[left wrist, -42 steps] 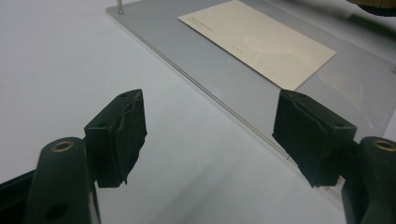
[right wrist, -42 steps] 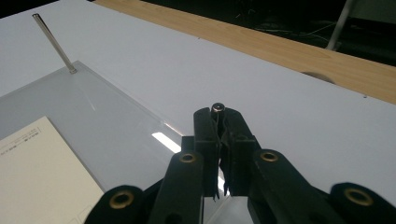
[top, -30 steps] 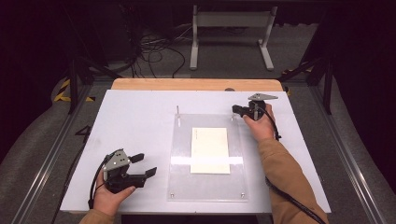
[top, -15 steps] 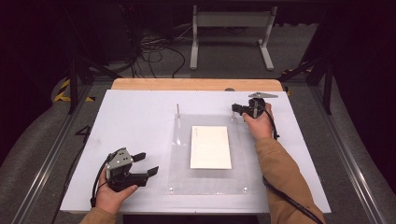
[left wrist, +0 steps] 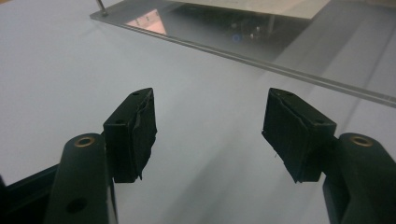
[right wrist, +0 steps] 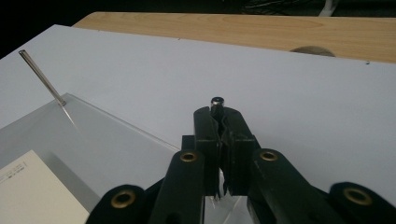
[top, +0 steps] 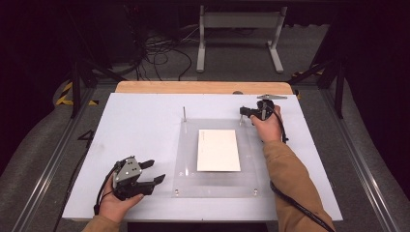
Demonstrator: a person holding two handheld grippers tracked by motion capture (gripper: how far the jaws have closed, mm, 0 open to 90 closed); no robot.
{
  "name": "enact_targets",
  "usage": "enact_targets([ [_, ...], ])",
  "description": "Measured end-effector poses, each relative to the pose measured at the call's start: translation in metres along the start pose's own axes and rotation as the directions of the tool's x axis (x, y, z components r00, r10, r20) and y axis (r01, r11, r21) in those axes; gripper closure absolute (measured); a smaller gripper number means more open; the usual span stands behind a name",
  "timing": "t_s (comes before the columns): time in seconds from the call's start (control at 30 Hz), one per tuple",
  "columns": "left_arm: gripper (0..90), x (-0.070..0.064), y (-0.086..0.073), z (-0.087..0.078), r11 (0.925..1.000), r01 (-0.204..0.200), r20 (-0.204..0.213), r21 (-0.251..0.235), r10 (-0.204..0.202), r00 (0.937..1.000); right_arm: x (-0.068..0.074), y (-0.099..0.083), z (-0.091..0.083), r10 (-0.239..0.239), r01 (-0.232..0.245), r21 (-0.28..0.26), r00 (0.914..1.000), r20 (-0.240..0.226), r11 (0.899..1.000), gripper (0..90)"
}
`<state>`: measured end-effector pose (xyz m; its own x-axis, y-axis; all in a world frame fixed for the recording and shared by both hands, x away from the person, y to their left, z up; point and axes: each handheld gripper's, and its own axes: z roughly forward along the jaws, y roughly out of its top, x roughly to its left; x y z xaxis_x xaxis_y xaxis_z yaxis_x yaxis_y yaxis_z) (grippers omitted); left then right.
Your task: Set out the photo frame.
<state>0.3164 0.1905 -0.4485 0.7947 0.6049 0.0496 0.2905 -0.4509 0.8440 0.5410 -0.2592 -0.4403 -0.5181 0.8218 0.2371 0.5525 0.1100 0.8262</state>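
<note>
Right of centre in the high view, the right gripper is clamped on the upright metal pin at the clear plate's far right corner, forearm stretched up along the plate's edge. At lower left, the left gripper rests wide apart, just beside the plate, holding nothing.

Left gripper rests low at the near-left, jaws spread wide apart. Right gripper is extended far forward, jaws closed together, forearm outstretched.
</note>
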Motion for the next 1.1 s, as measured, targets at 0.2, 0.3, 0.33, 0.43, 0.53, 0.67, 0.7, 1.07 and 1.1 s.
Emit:
enact_targets([
  [0.2, 31.7, -0.013, 0.003, 0.011, 0.9935, -0.111, -0.019, 0.025, 0.111, 0.9936, -0.001, 0.001, 0.000, 0.007, -0.007, 0.006, 1.0000, -0.001, 1.000, 86.0],
  [0.3, 30.9, -0.016, 0.006, 0.014, 0.9913, -0.130, -0.028, 0.017, 0.131, 0.9910, -0.001, 0.000, 0.001, 0.015, -0.015, 0.002, 0.9999, -0.002, 1.000, 86.0],
  [0.33, 31.1, -0.017, 0.007, 0.015, 0.9912, -0.132, -0.028, 0.007, 0.133, 0.9908, -0.001, 0.000, 0.001, 0.018, -0.018, 0.001, 0.9998, -0.005, 1.000, 86.0],
  [0.43, 32.1, -0.022, 0.012, 0.017, 0.9865, -0.163, -0.033, -0.012, 0.163, 0.9861, -0.001, 0.001, 0.001, 0.020, -0.020, 0.003, 0.9998, -0.005, 1.000, 86.0],
  [0.53, 34.0, -0.026, 0.014, 0.018, 0.9788, -0.204, -0.028, -0.019, 0.203, 0.9787, -0.001, 0.000, 0.001, 0.021, -0.021, 0.000, 0.9998, -0.004, 1.000, 86.0],
  [0.67, 33.8, -0.028, 0.016, 0.019, 0.9652, -0.257, -0.024, -0.050, 0.256, 0.9664, -0.001, -0.001, 0.002, 0.032, -0.032, -0.012, 0.9995, -0.001, 0.999, 85.9],
  [0.7, 33.3, -0.030, 0.017, 0.021, 0.9588, -0.275, -0.013, -0.070, 0.275, 0.9614, -0.001, -0.001, 0.002, 0.033, -0.033, -0.009, 0.9994, 0.005, 0.999, 85.9],
  [1.07, 36.8, -0.029, 0.023, 0.030, 0.9524, -0.284, 0.004, -0.110, 0.286, 0.9581, 0.001, -0.002, 0.001, 0.036, -0.036, -0.019, 0.9993, 0.012, 0.999, 85.8],
  [1.1, 37.0, -0.029, 0.023, 0.030, 0.9526, -0.283, 0.003, -0.111, 0.285, 0.9584, 0.001, -0.002, 0.001, 0.036, -0.035, -0.020, 0.9993, 0.014, 0.999, 85.7],
])
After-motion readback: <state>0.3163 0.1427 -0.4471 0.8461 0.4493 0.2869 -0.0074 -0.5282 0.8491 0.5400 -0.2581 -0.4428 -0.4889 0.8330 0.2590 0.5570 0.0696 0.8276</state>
